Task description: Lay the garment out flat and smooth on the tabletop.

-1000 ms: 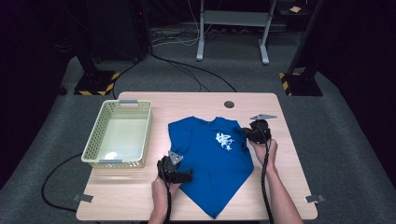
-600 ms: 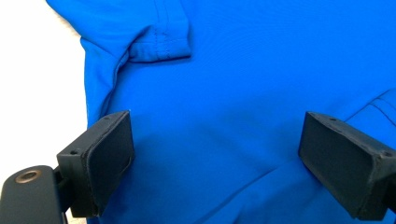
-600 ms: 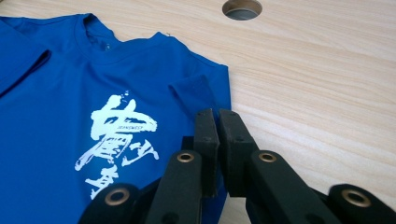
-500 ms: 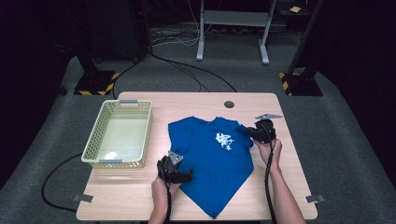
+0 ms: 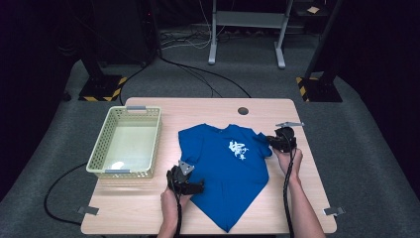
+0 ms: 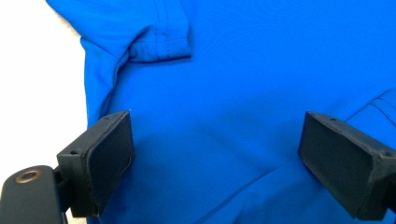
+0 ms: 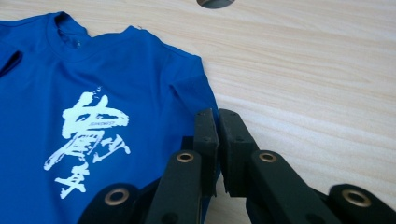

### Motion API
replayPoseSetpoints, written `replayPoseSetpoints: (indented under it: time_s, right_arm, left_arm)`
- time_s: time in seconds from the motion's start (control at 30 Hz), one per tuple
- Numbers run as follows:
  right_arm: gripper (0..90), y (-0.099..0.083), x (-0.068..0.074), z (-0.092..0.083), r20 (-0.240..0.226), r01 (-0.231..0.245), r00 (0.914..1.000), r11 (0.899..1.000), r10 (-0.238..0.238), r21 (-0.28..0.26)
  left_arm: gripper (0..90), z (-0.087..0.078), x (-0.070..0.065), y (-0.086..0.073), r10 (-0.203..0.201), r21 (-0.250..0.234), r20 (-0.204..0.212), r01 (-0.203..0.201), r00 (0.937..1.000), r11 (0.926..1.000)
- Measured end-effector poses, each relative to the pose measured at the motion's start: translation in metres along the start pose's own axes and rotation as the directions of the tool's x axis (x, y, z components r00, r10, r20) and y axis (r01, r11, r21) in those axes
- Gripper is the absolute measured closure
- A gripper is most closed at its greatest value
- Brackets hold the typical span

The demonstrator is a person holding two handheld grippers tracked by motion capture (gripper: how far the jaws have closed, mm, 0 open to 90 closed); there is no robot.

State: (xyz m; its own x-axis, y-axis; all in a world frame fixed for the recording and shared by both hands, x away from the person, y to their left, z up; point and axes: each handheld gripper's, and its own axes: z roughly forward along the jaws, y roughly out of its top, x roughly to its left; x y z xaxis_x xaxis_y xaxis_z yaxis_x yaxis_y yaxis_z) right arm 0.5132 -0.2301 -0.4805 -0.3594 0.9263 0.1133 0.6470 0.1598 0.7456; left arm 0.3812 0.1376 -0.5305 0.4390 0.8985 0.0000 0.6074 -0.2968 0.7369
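One marking found: a white brush-style print of East Asian characters on the chest of the blue T-shirt (image 7: 70, 116), stacked in a column. A line of very small lettering crosses the top character; it is too small to read. In the high view the print (image 5: 239, 149) is a white blur only. No other text noted
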Motion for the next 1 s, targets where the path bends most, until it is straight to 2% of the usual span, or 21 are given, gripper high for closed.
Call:
replayPoseSetpoints:
  time_s: [0.27, 0.5, 0.6, 0.7, 0.77, 0.9, 1.0]
  right_arm:
    - [85.3, -0.006, -0.012, 0.005, 0.018, -0.044, 0.9989, 0.999, 0.044, 0.015]
    - [78.4, -0.015, -0.029, 0.005, 0.09, -0.093, 0.992, 0.995, 0.089, 0.039]
    - [71.4, -0.018, -0.036, -0.001, 0.116, -0.113, 0.9872, 0.993, 0.109, 0.032]
    - [62.5, -0.018, -0.036, -0.007, 0.1, -0.113, 0.9888, 0.993, 0.111, 0.018]
    - [51.3, -0.017, -0.03, -0.01, 0.086, -0.097, 0.9917, 0.995, 0.096, 0.016]
    - [35.4, -0.017, -0.011, -0.007, 0.085, -0.036, 0.9958, 0.998, 0.032, 0.047]
    - [21.7, -0.022, 0.001, 0.003, 0.025, 0.0, 0.9997, 0.999, -0.001, 0.053]
  left_arm:
    - [9.9, 0.0, 0.0, 0.0, 0.0, 0.0, 0.0, 0.0, 1.0, 1.0]
    - [9.9, 0.0, 0.0, 0.0, 0.0, 0.0, 0.0, 0.0, 1.0, 1.0]
    - [9.9, 0.0, 0.0, 0.0, 0.0, 0.0, 0.0, 0.0, 1.0, 1.0]
    - [9.9, 0.0, 0.0, 0.0, 0.0, 0.0, 0.0, 0.0, 1.0, 1.0]
    - [9.9, 0.0, 0.0, 0.0, 0.0, 0.0, 0.0, 0.0, 1.0, 1.0]
    - [9.9, 0.0, 0.0, 0.0, 0.0, 0.0, 0.0, 0.0, 1.0, 1.0]
    - [9.9, 0.0, 0.0, 0.0, 0.0, 0.0, 0.0, 0.0, 1.0, 1.0]
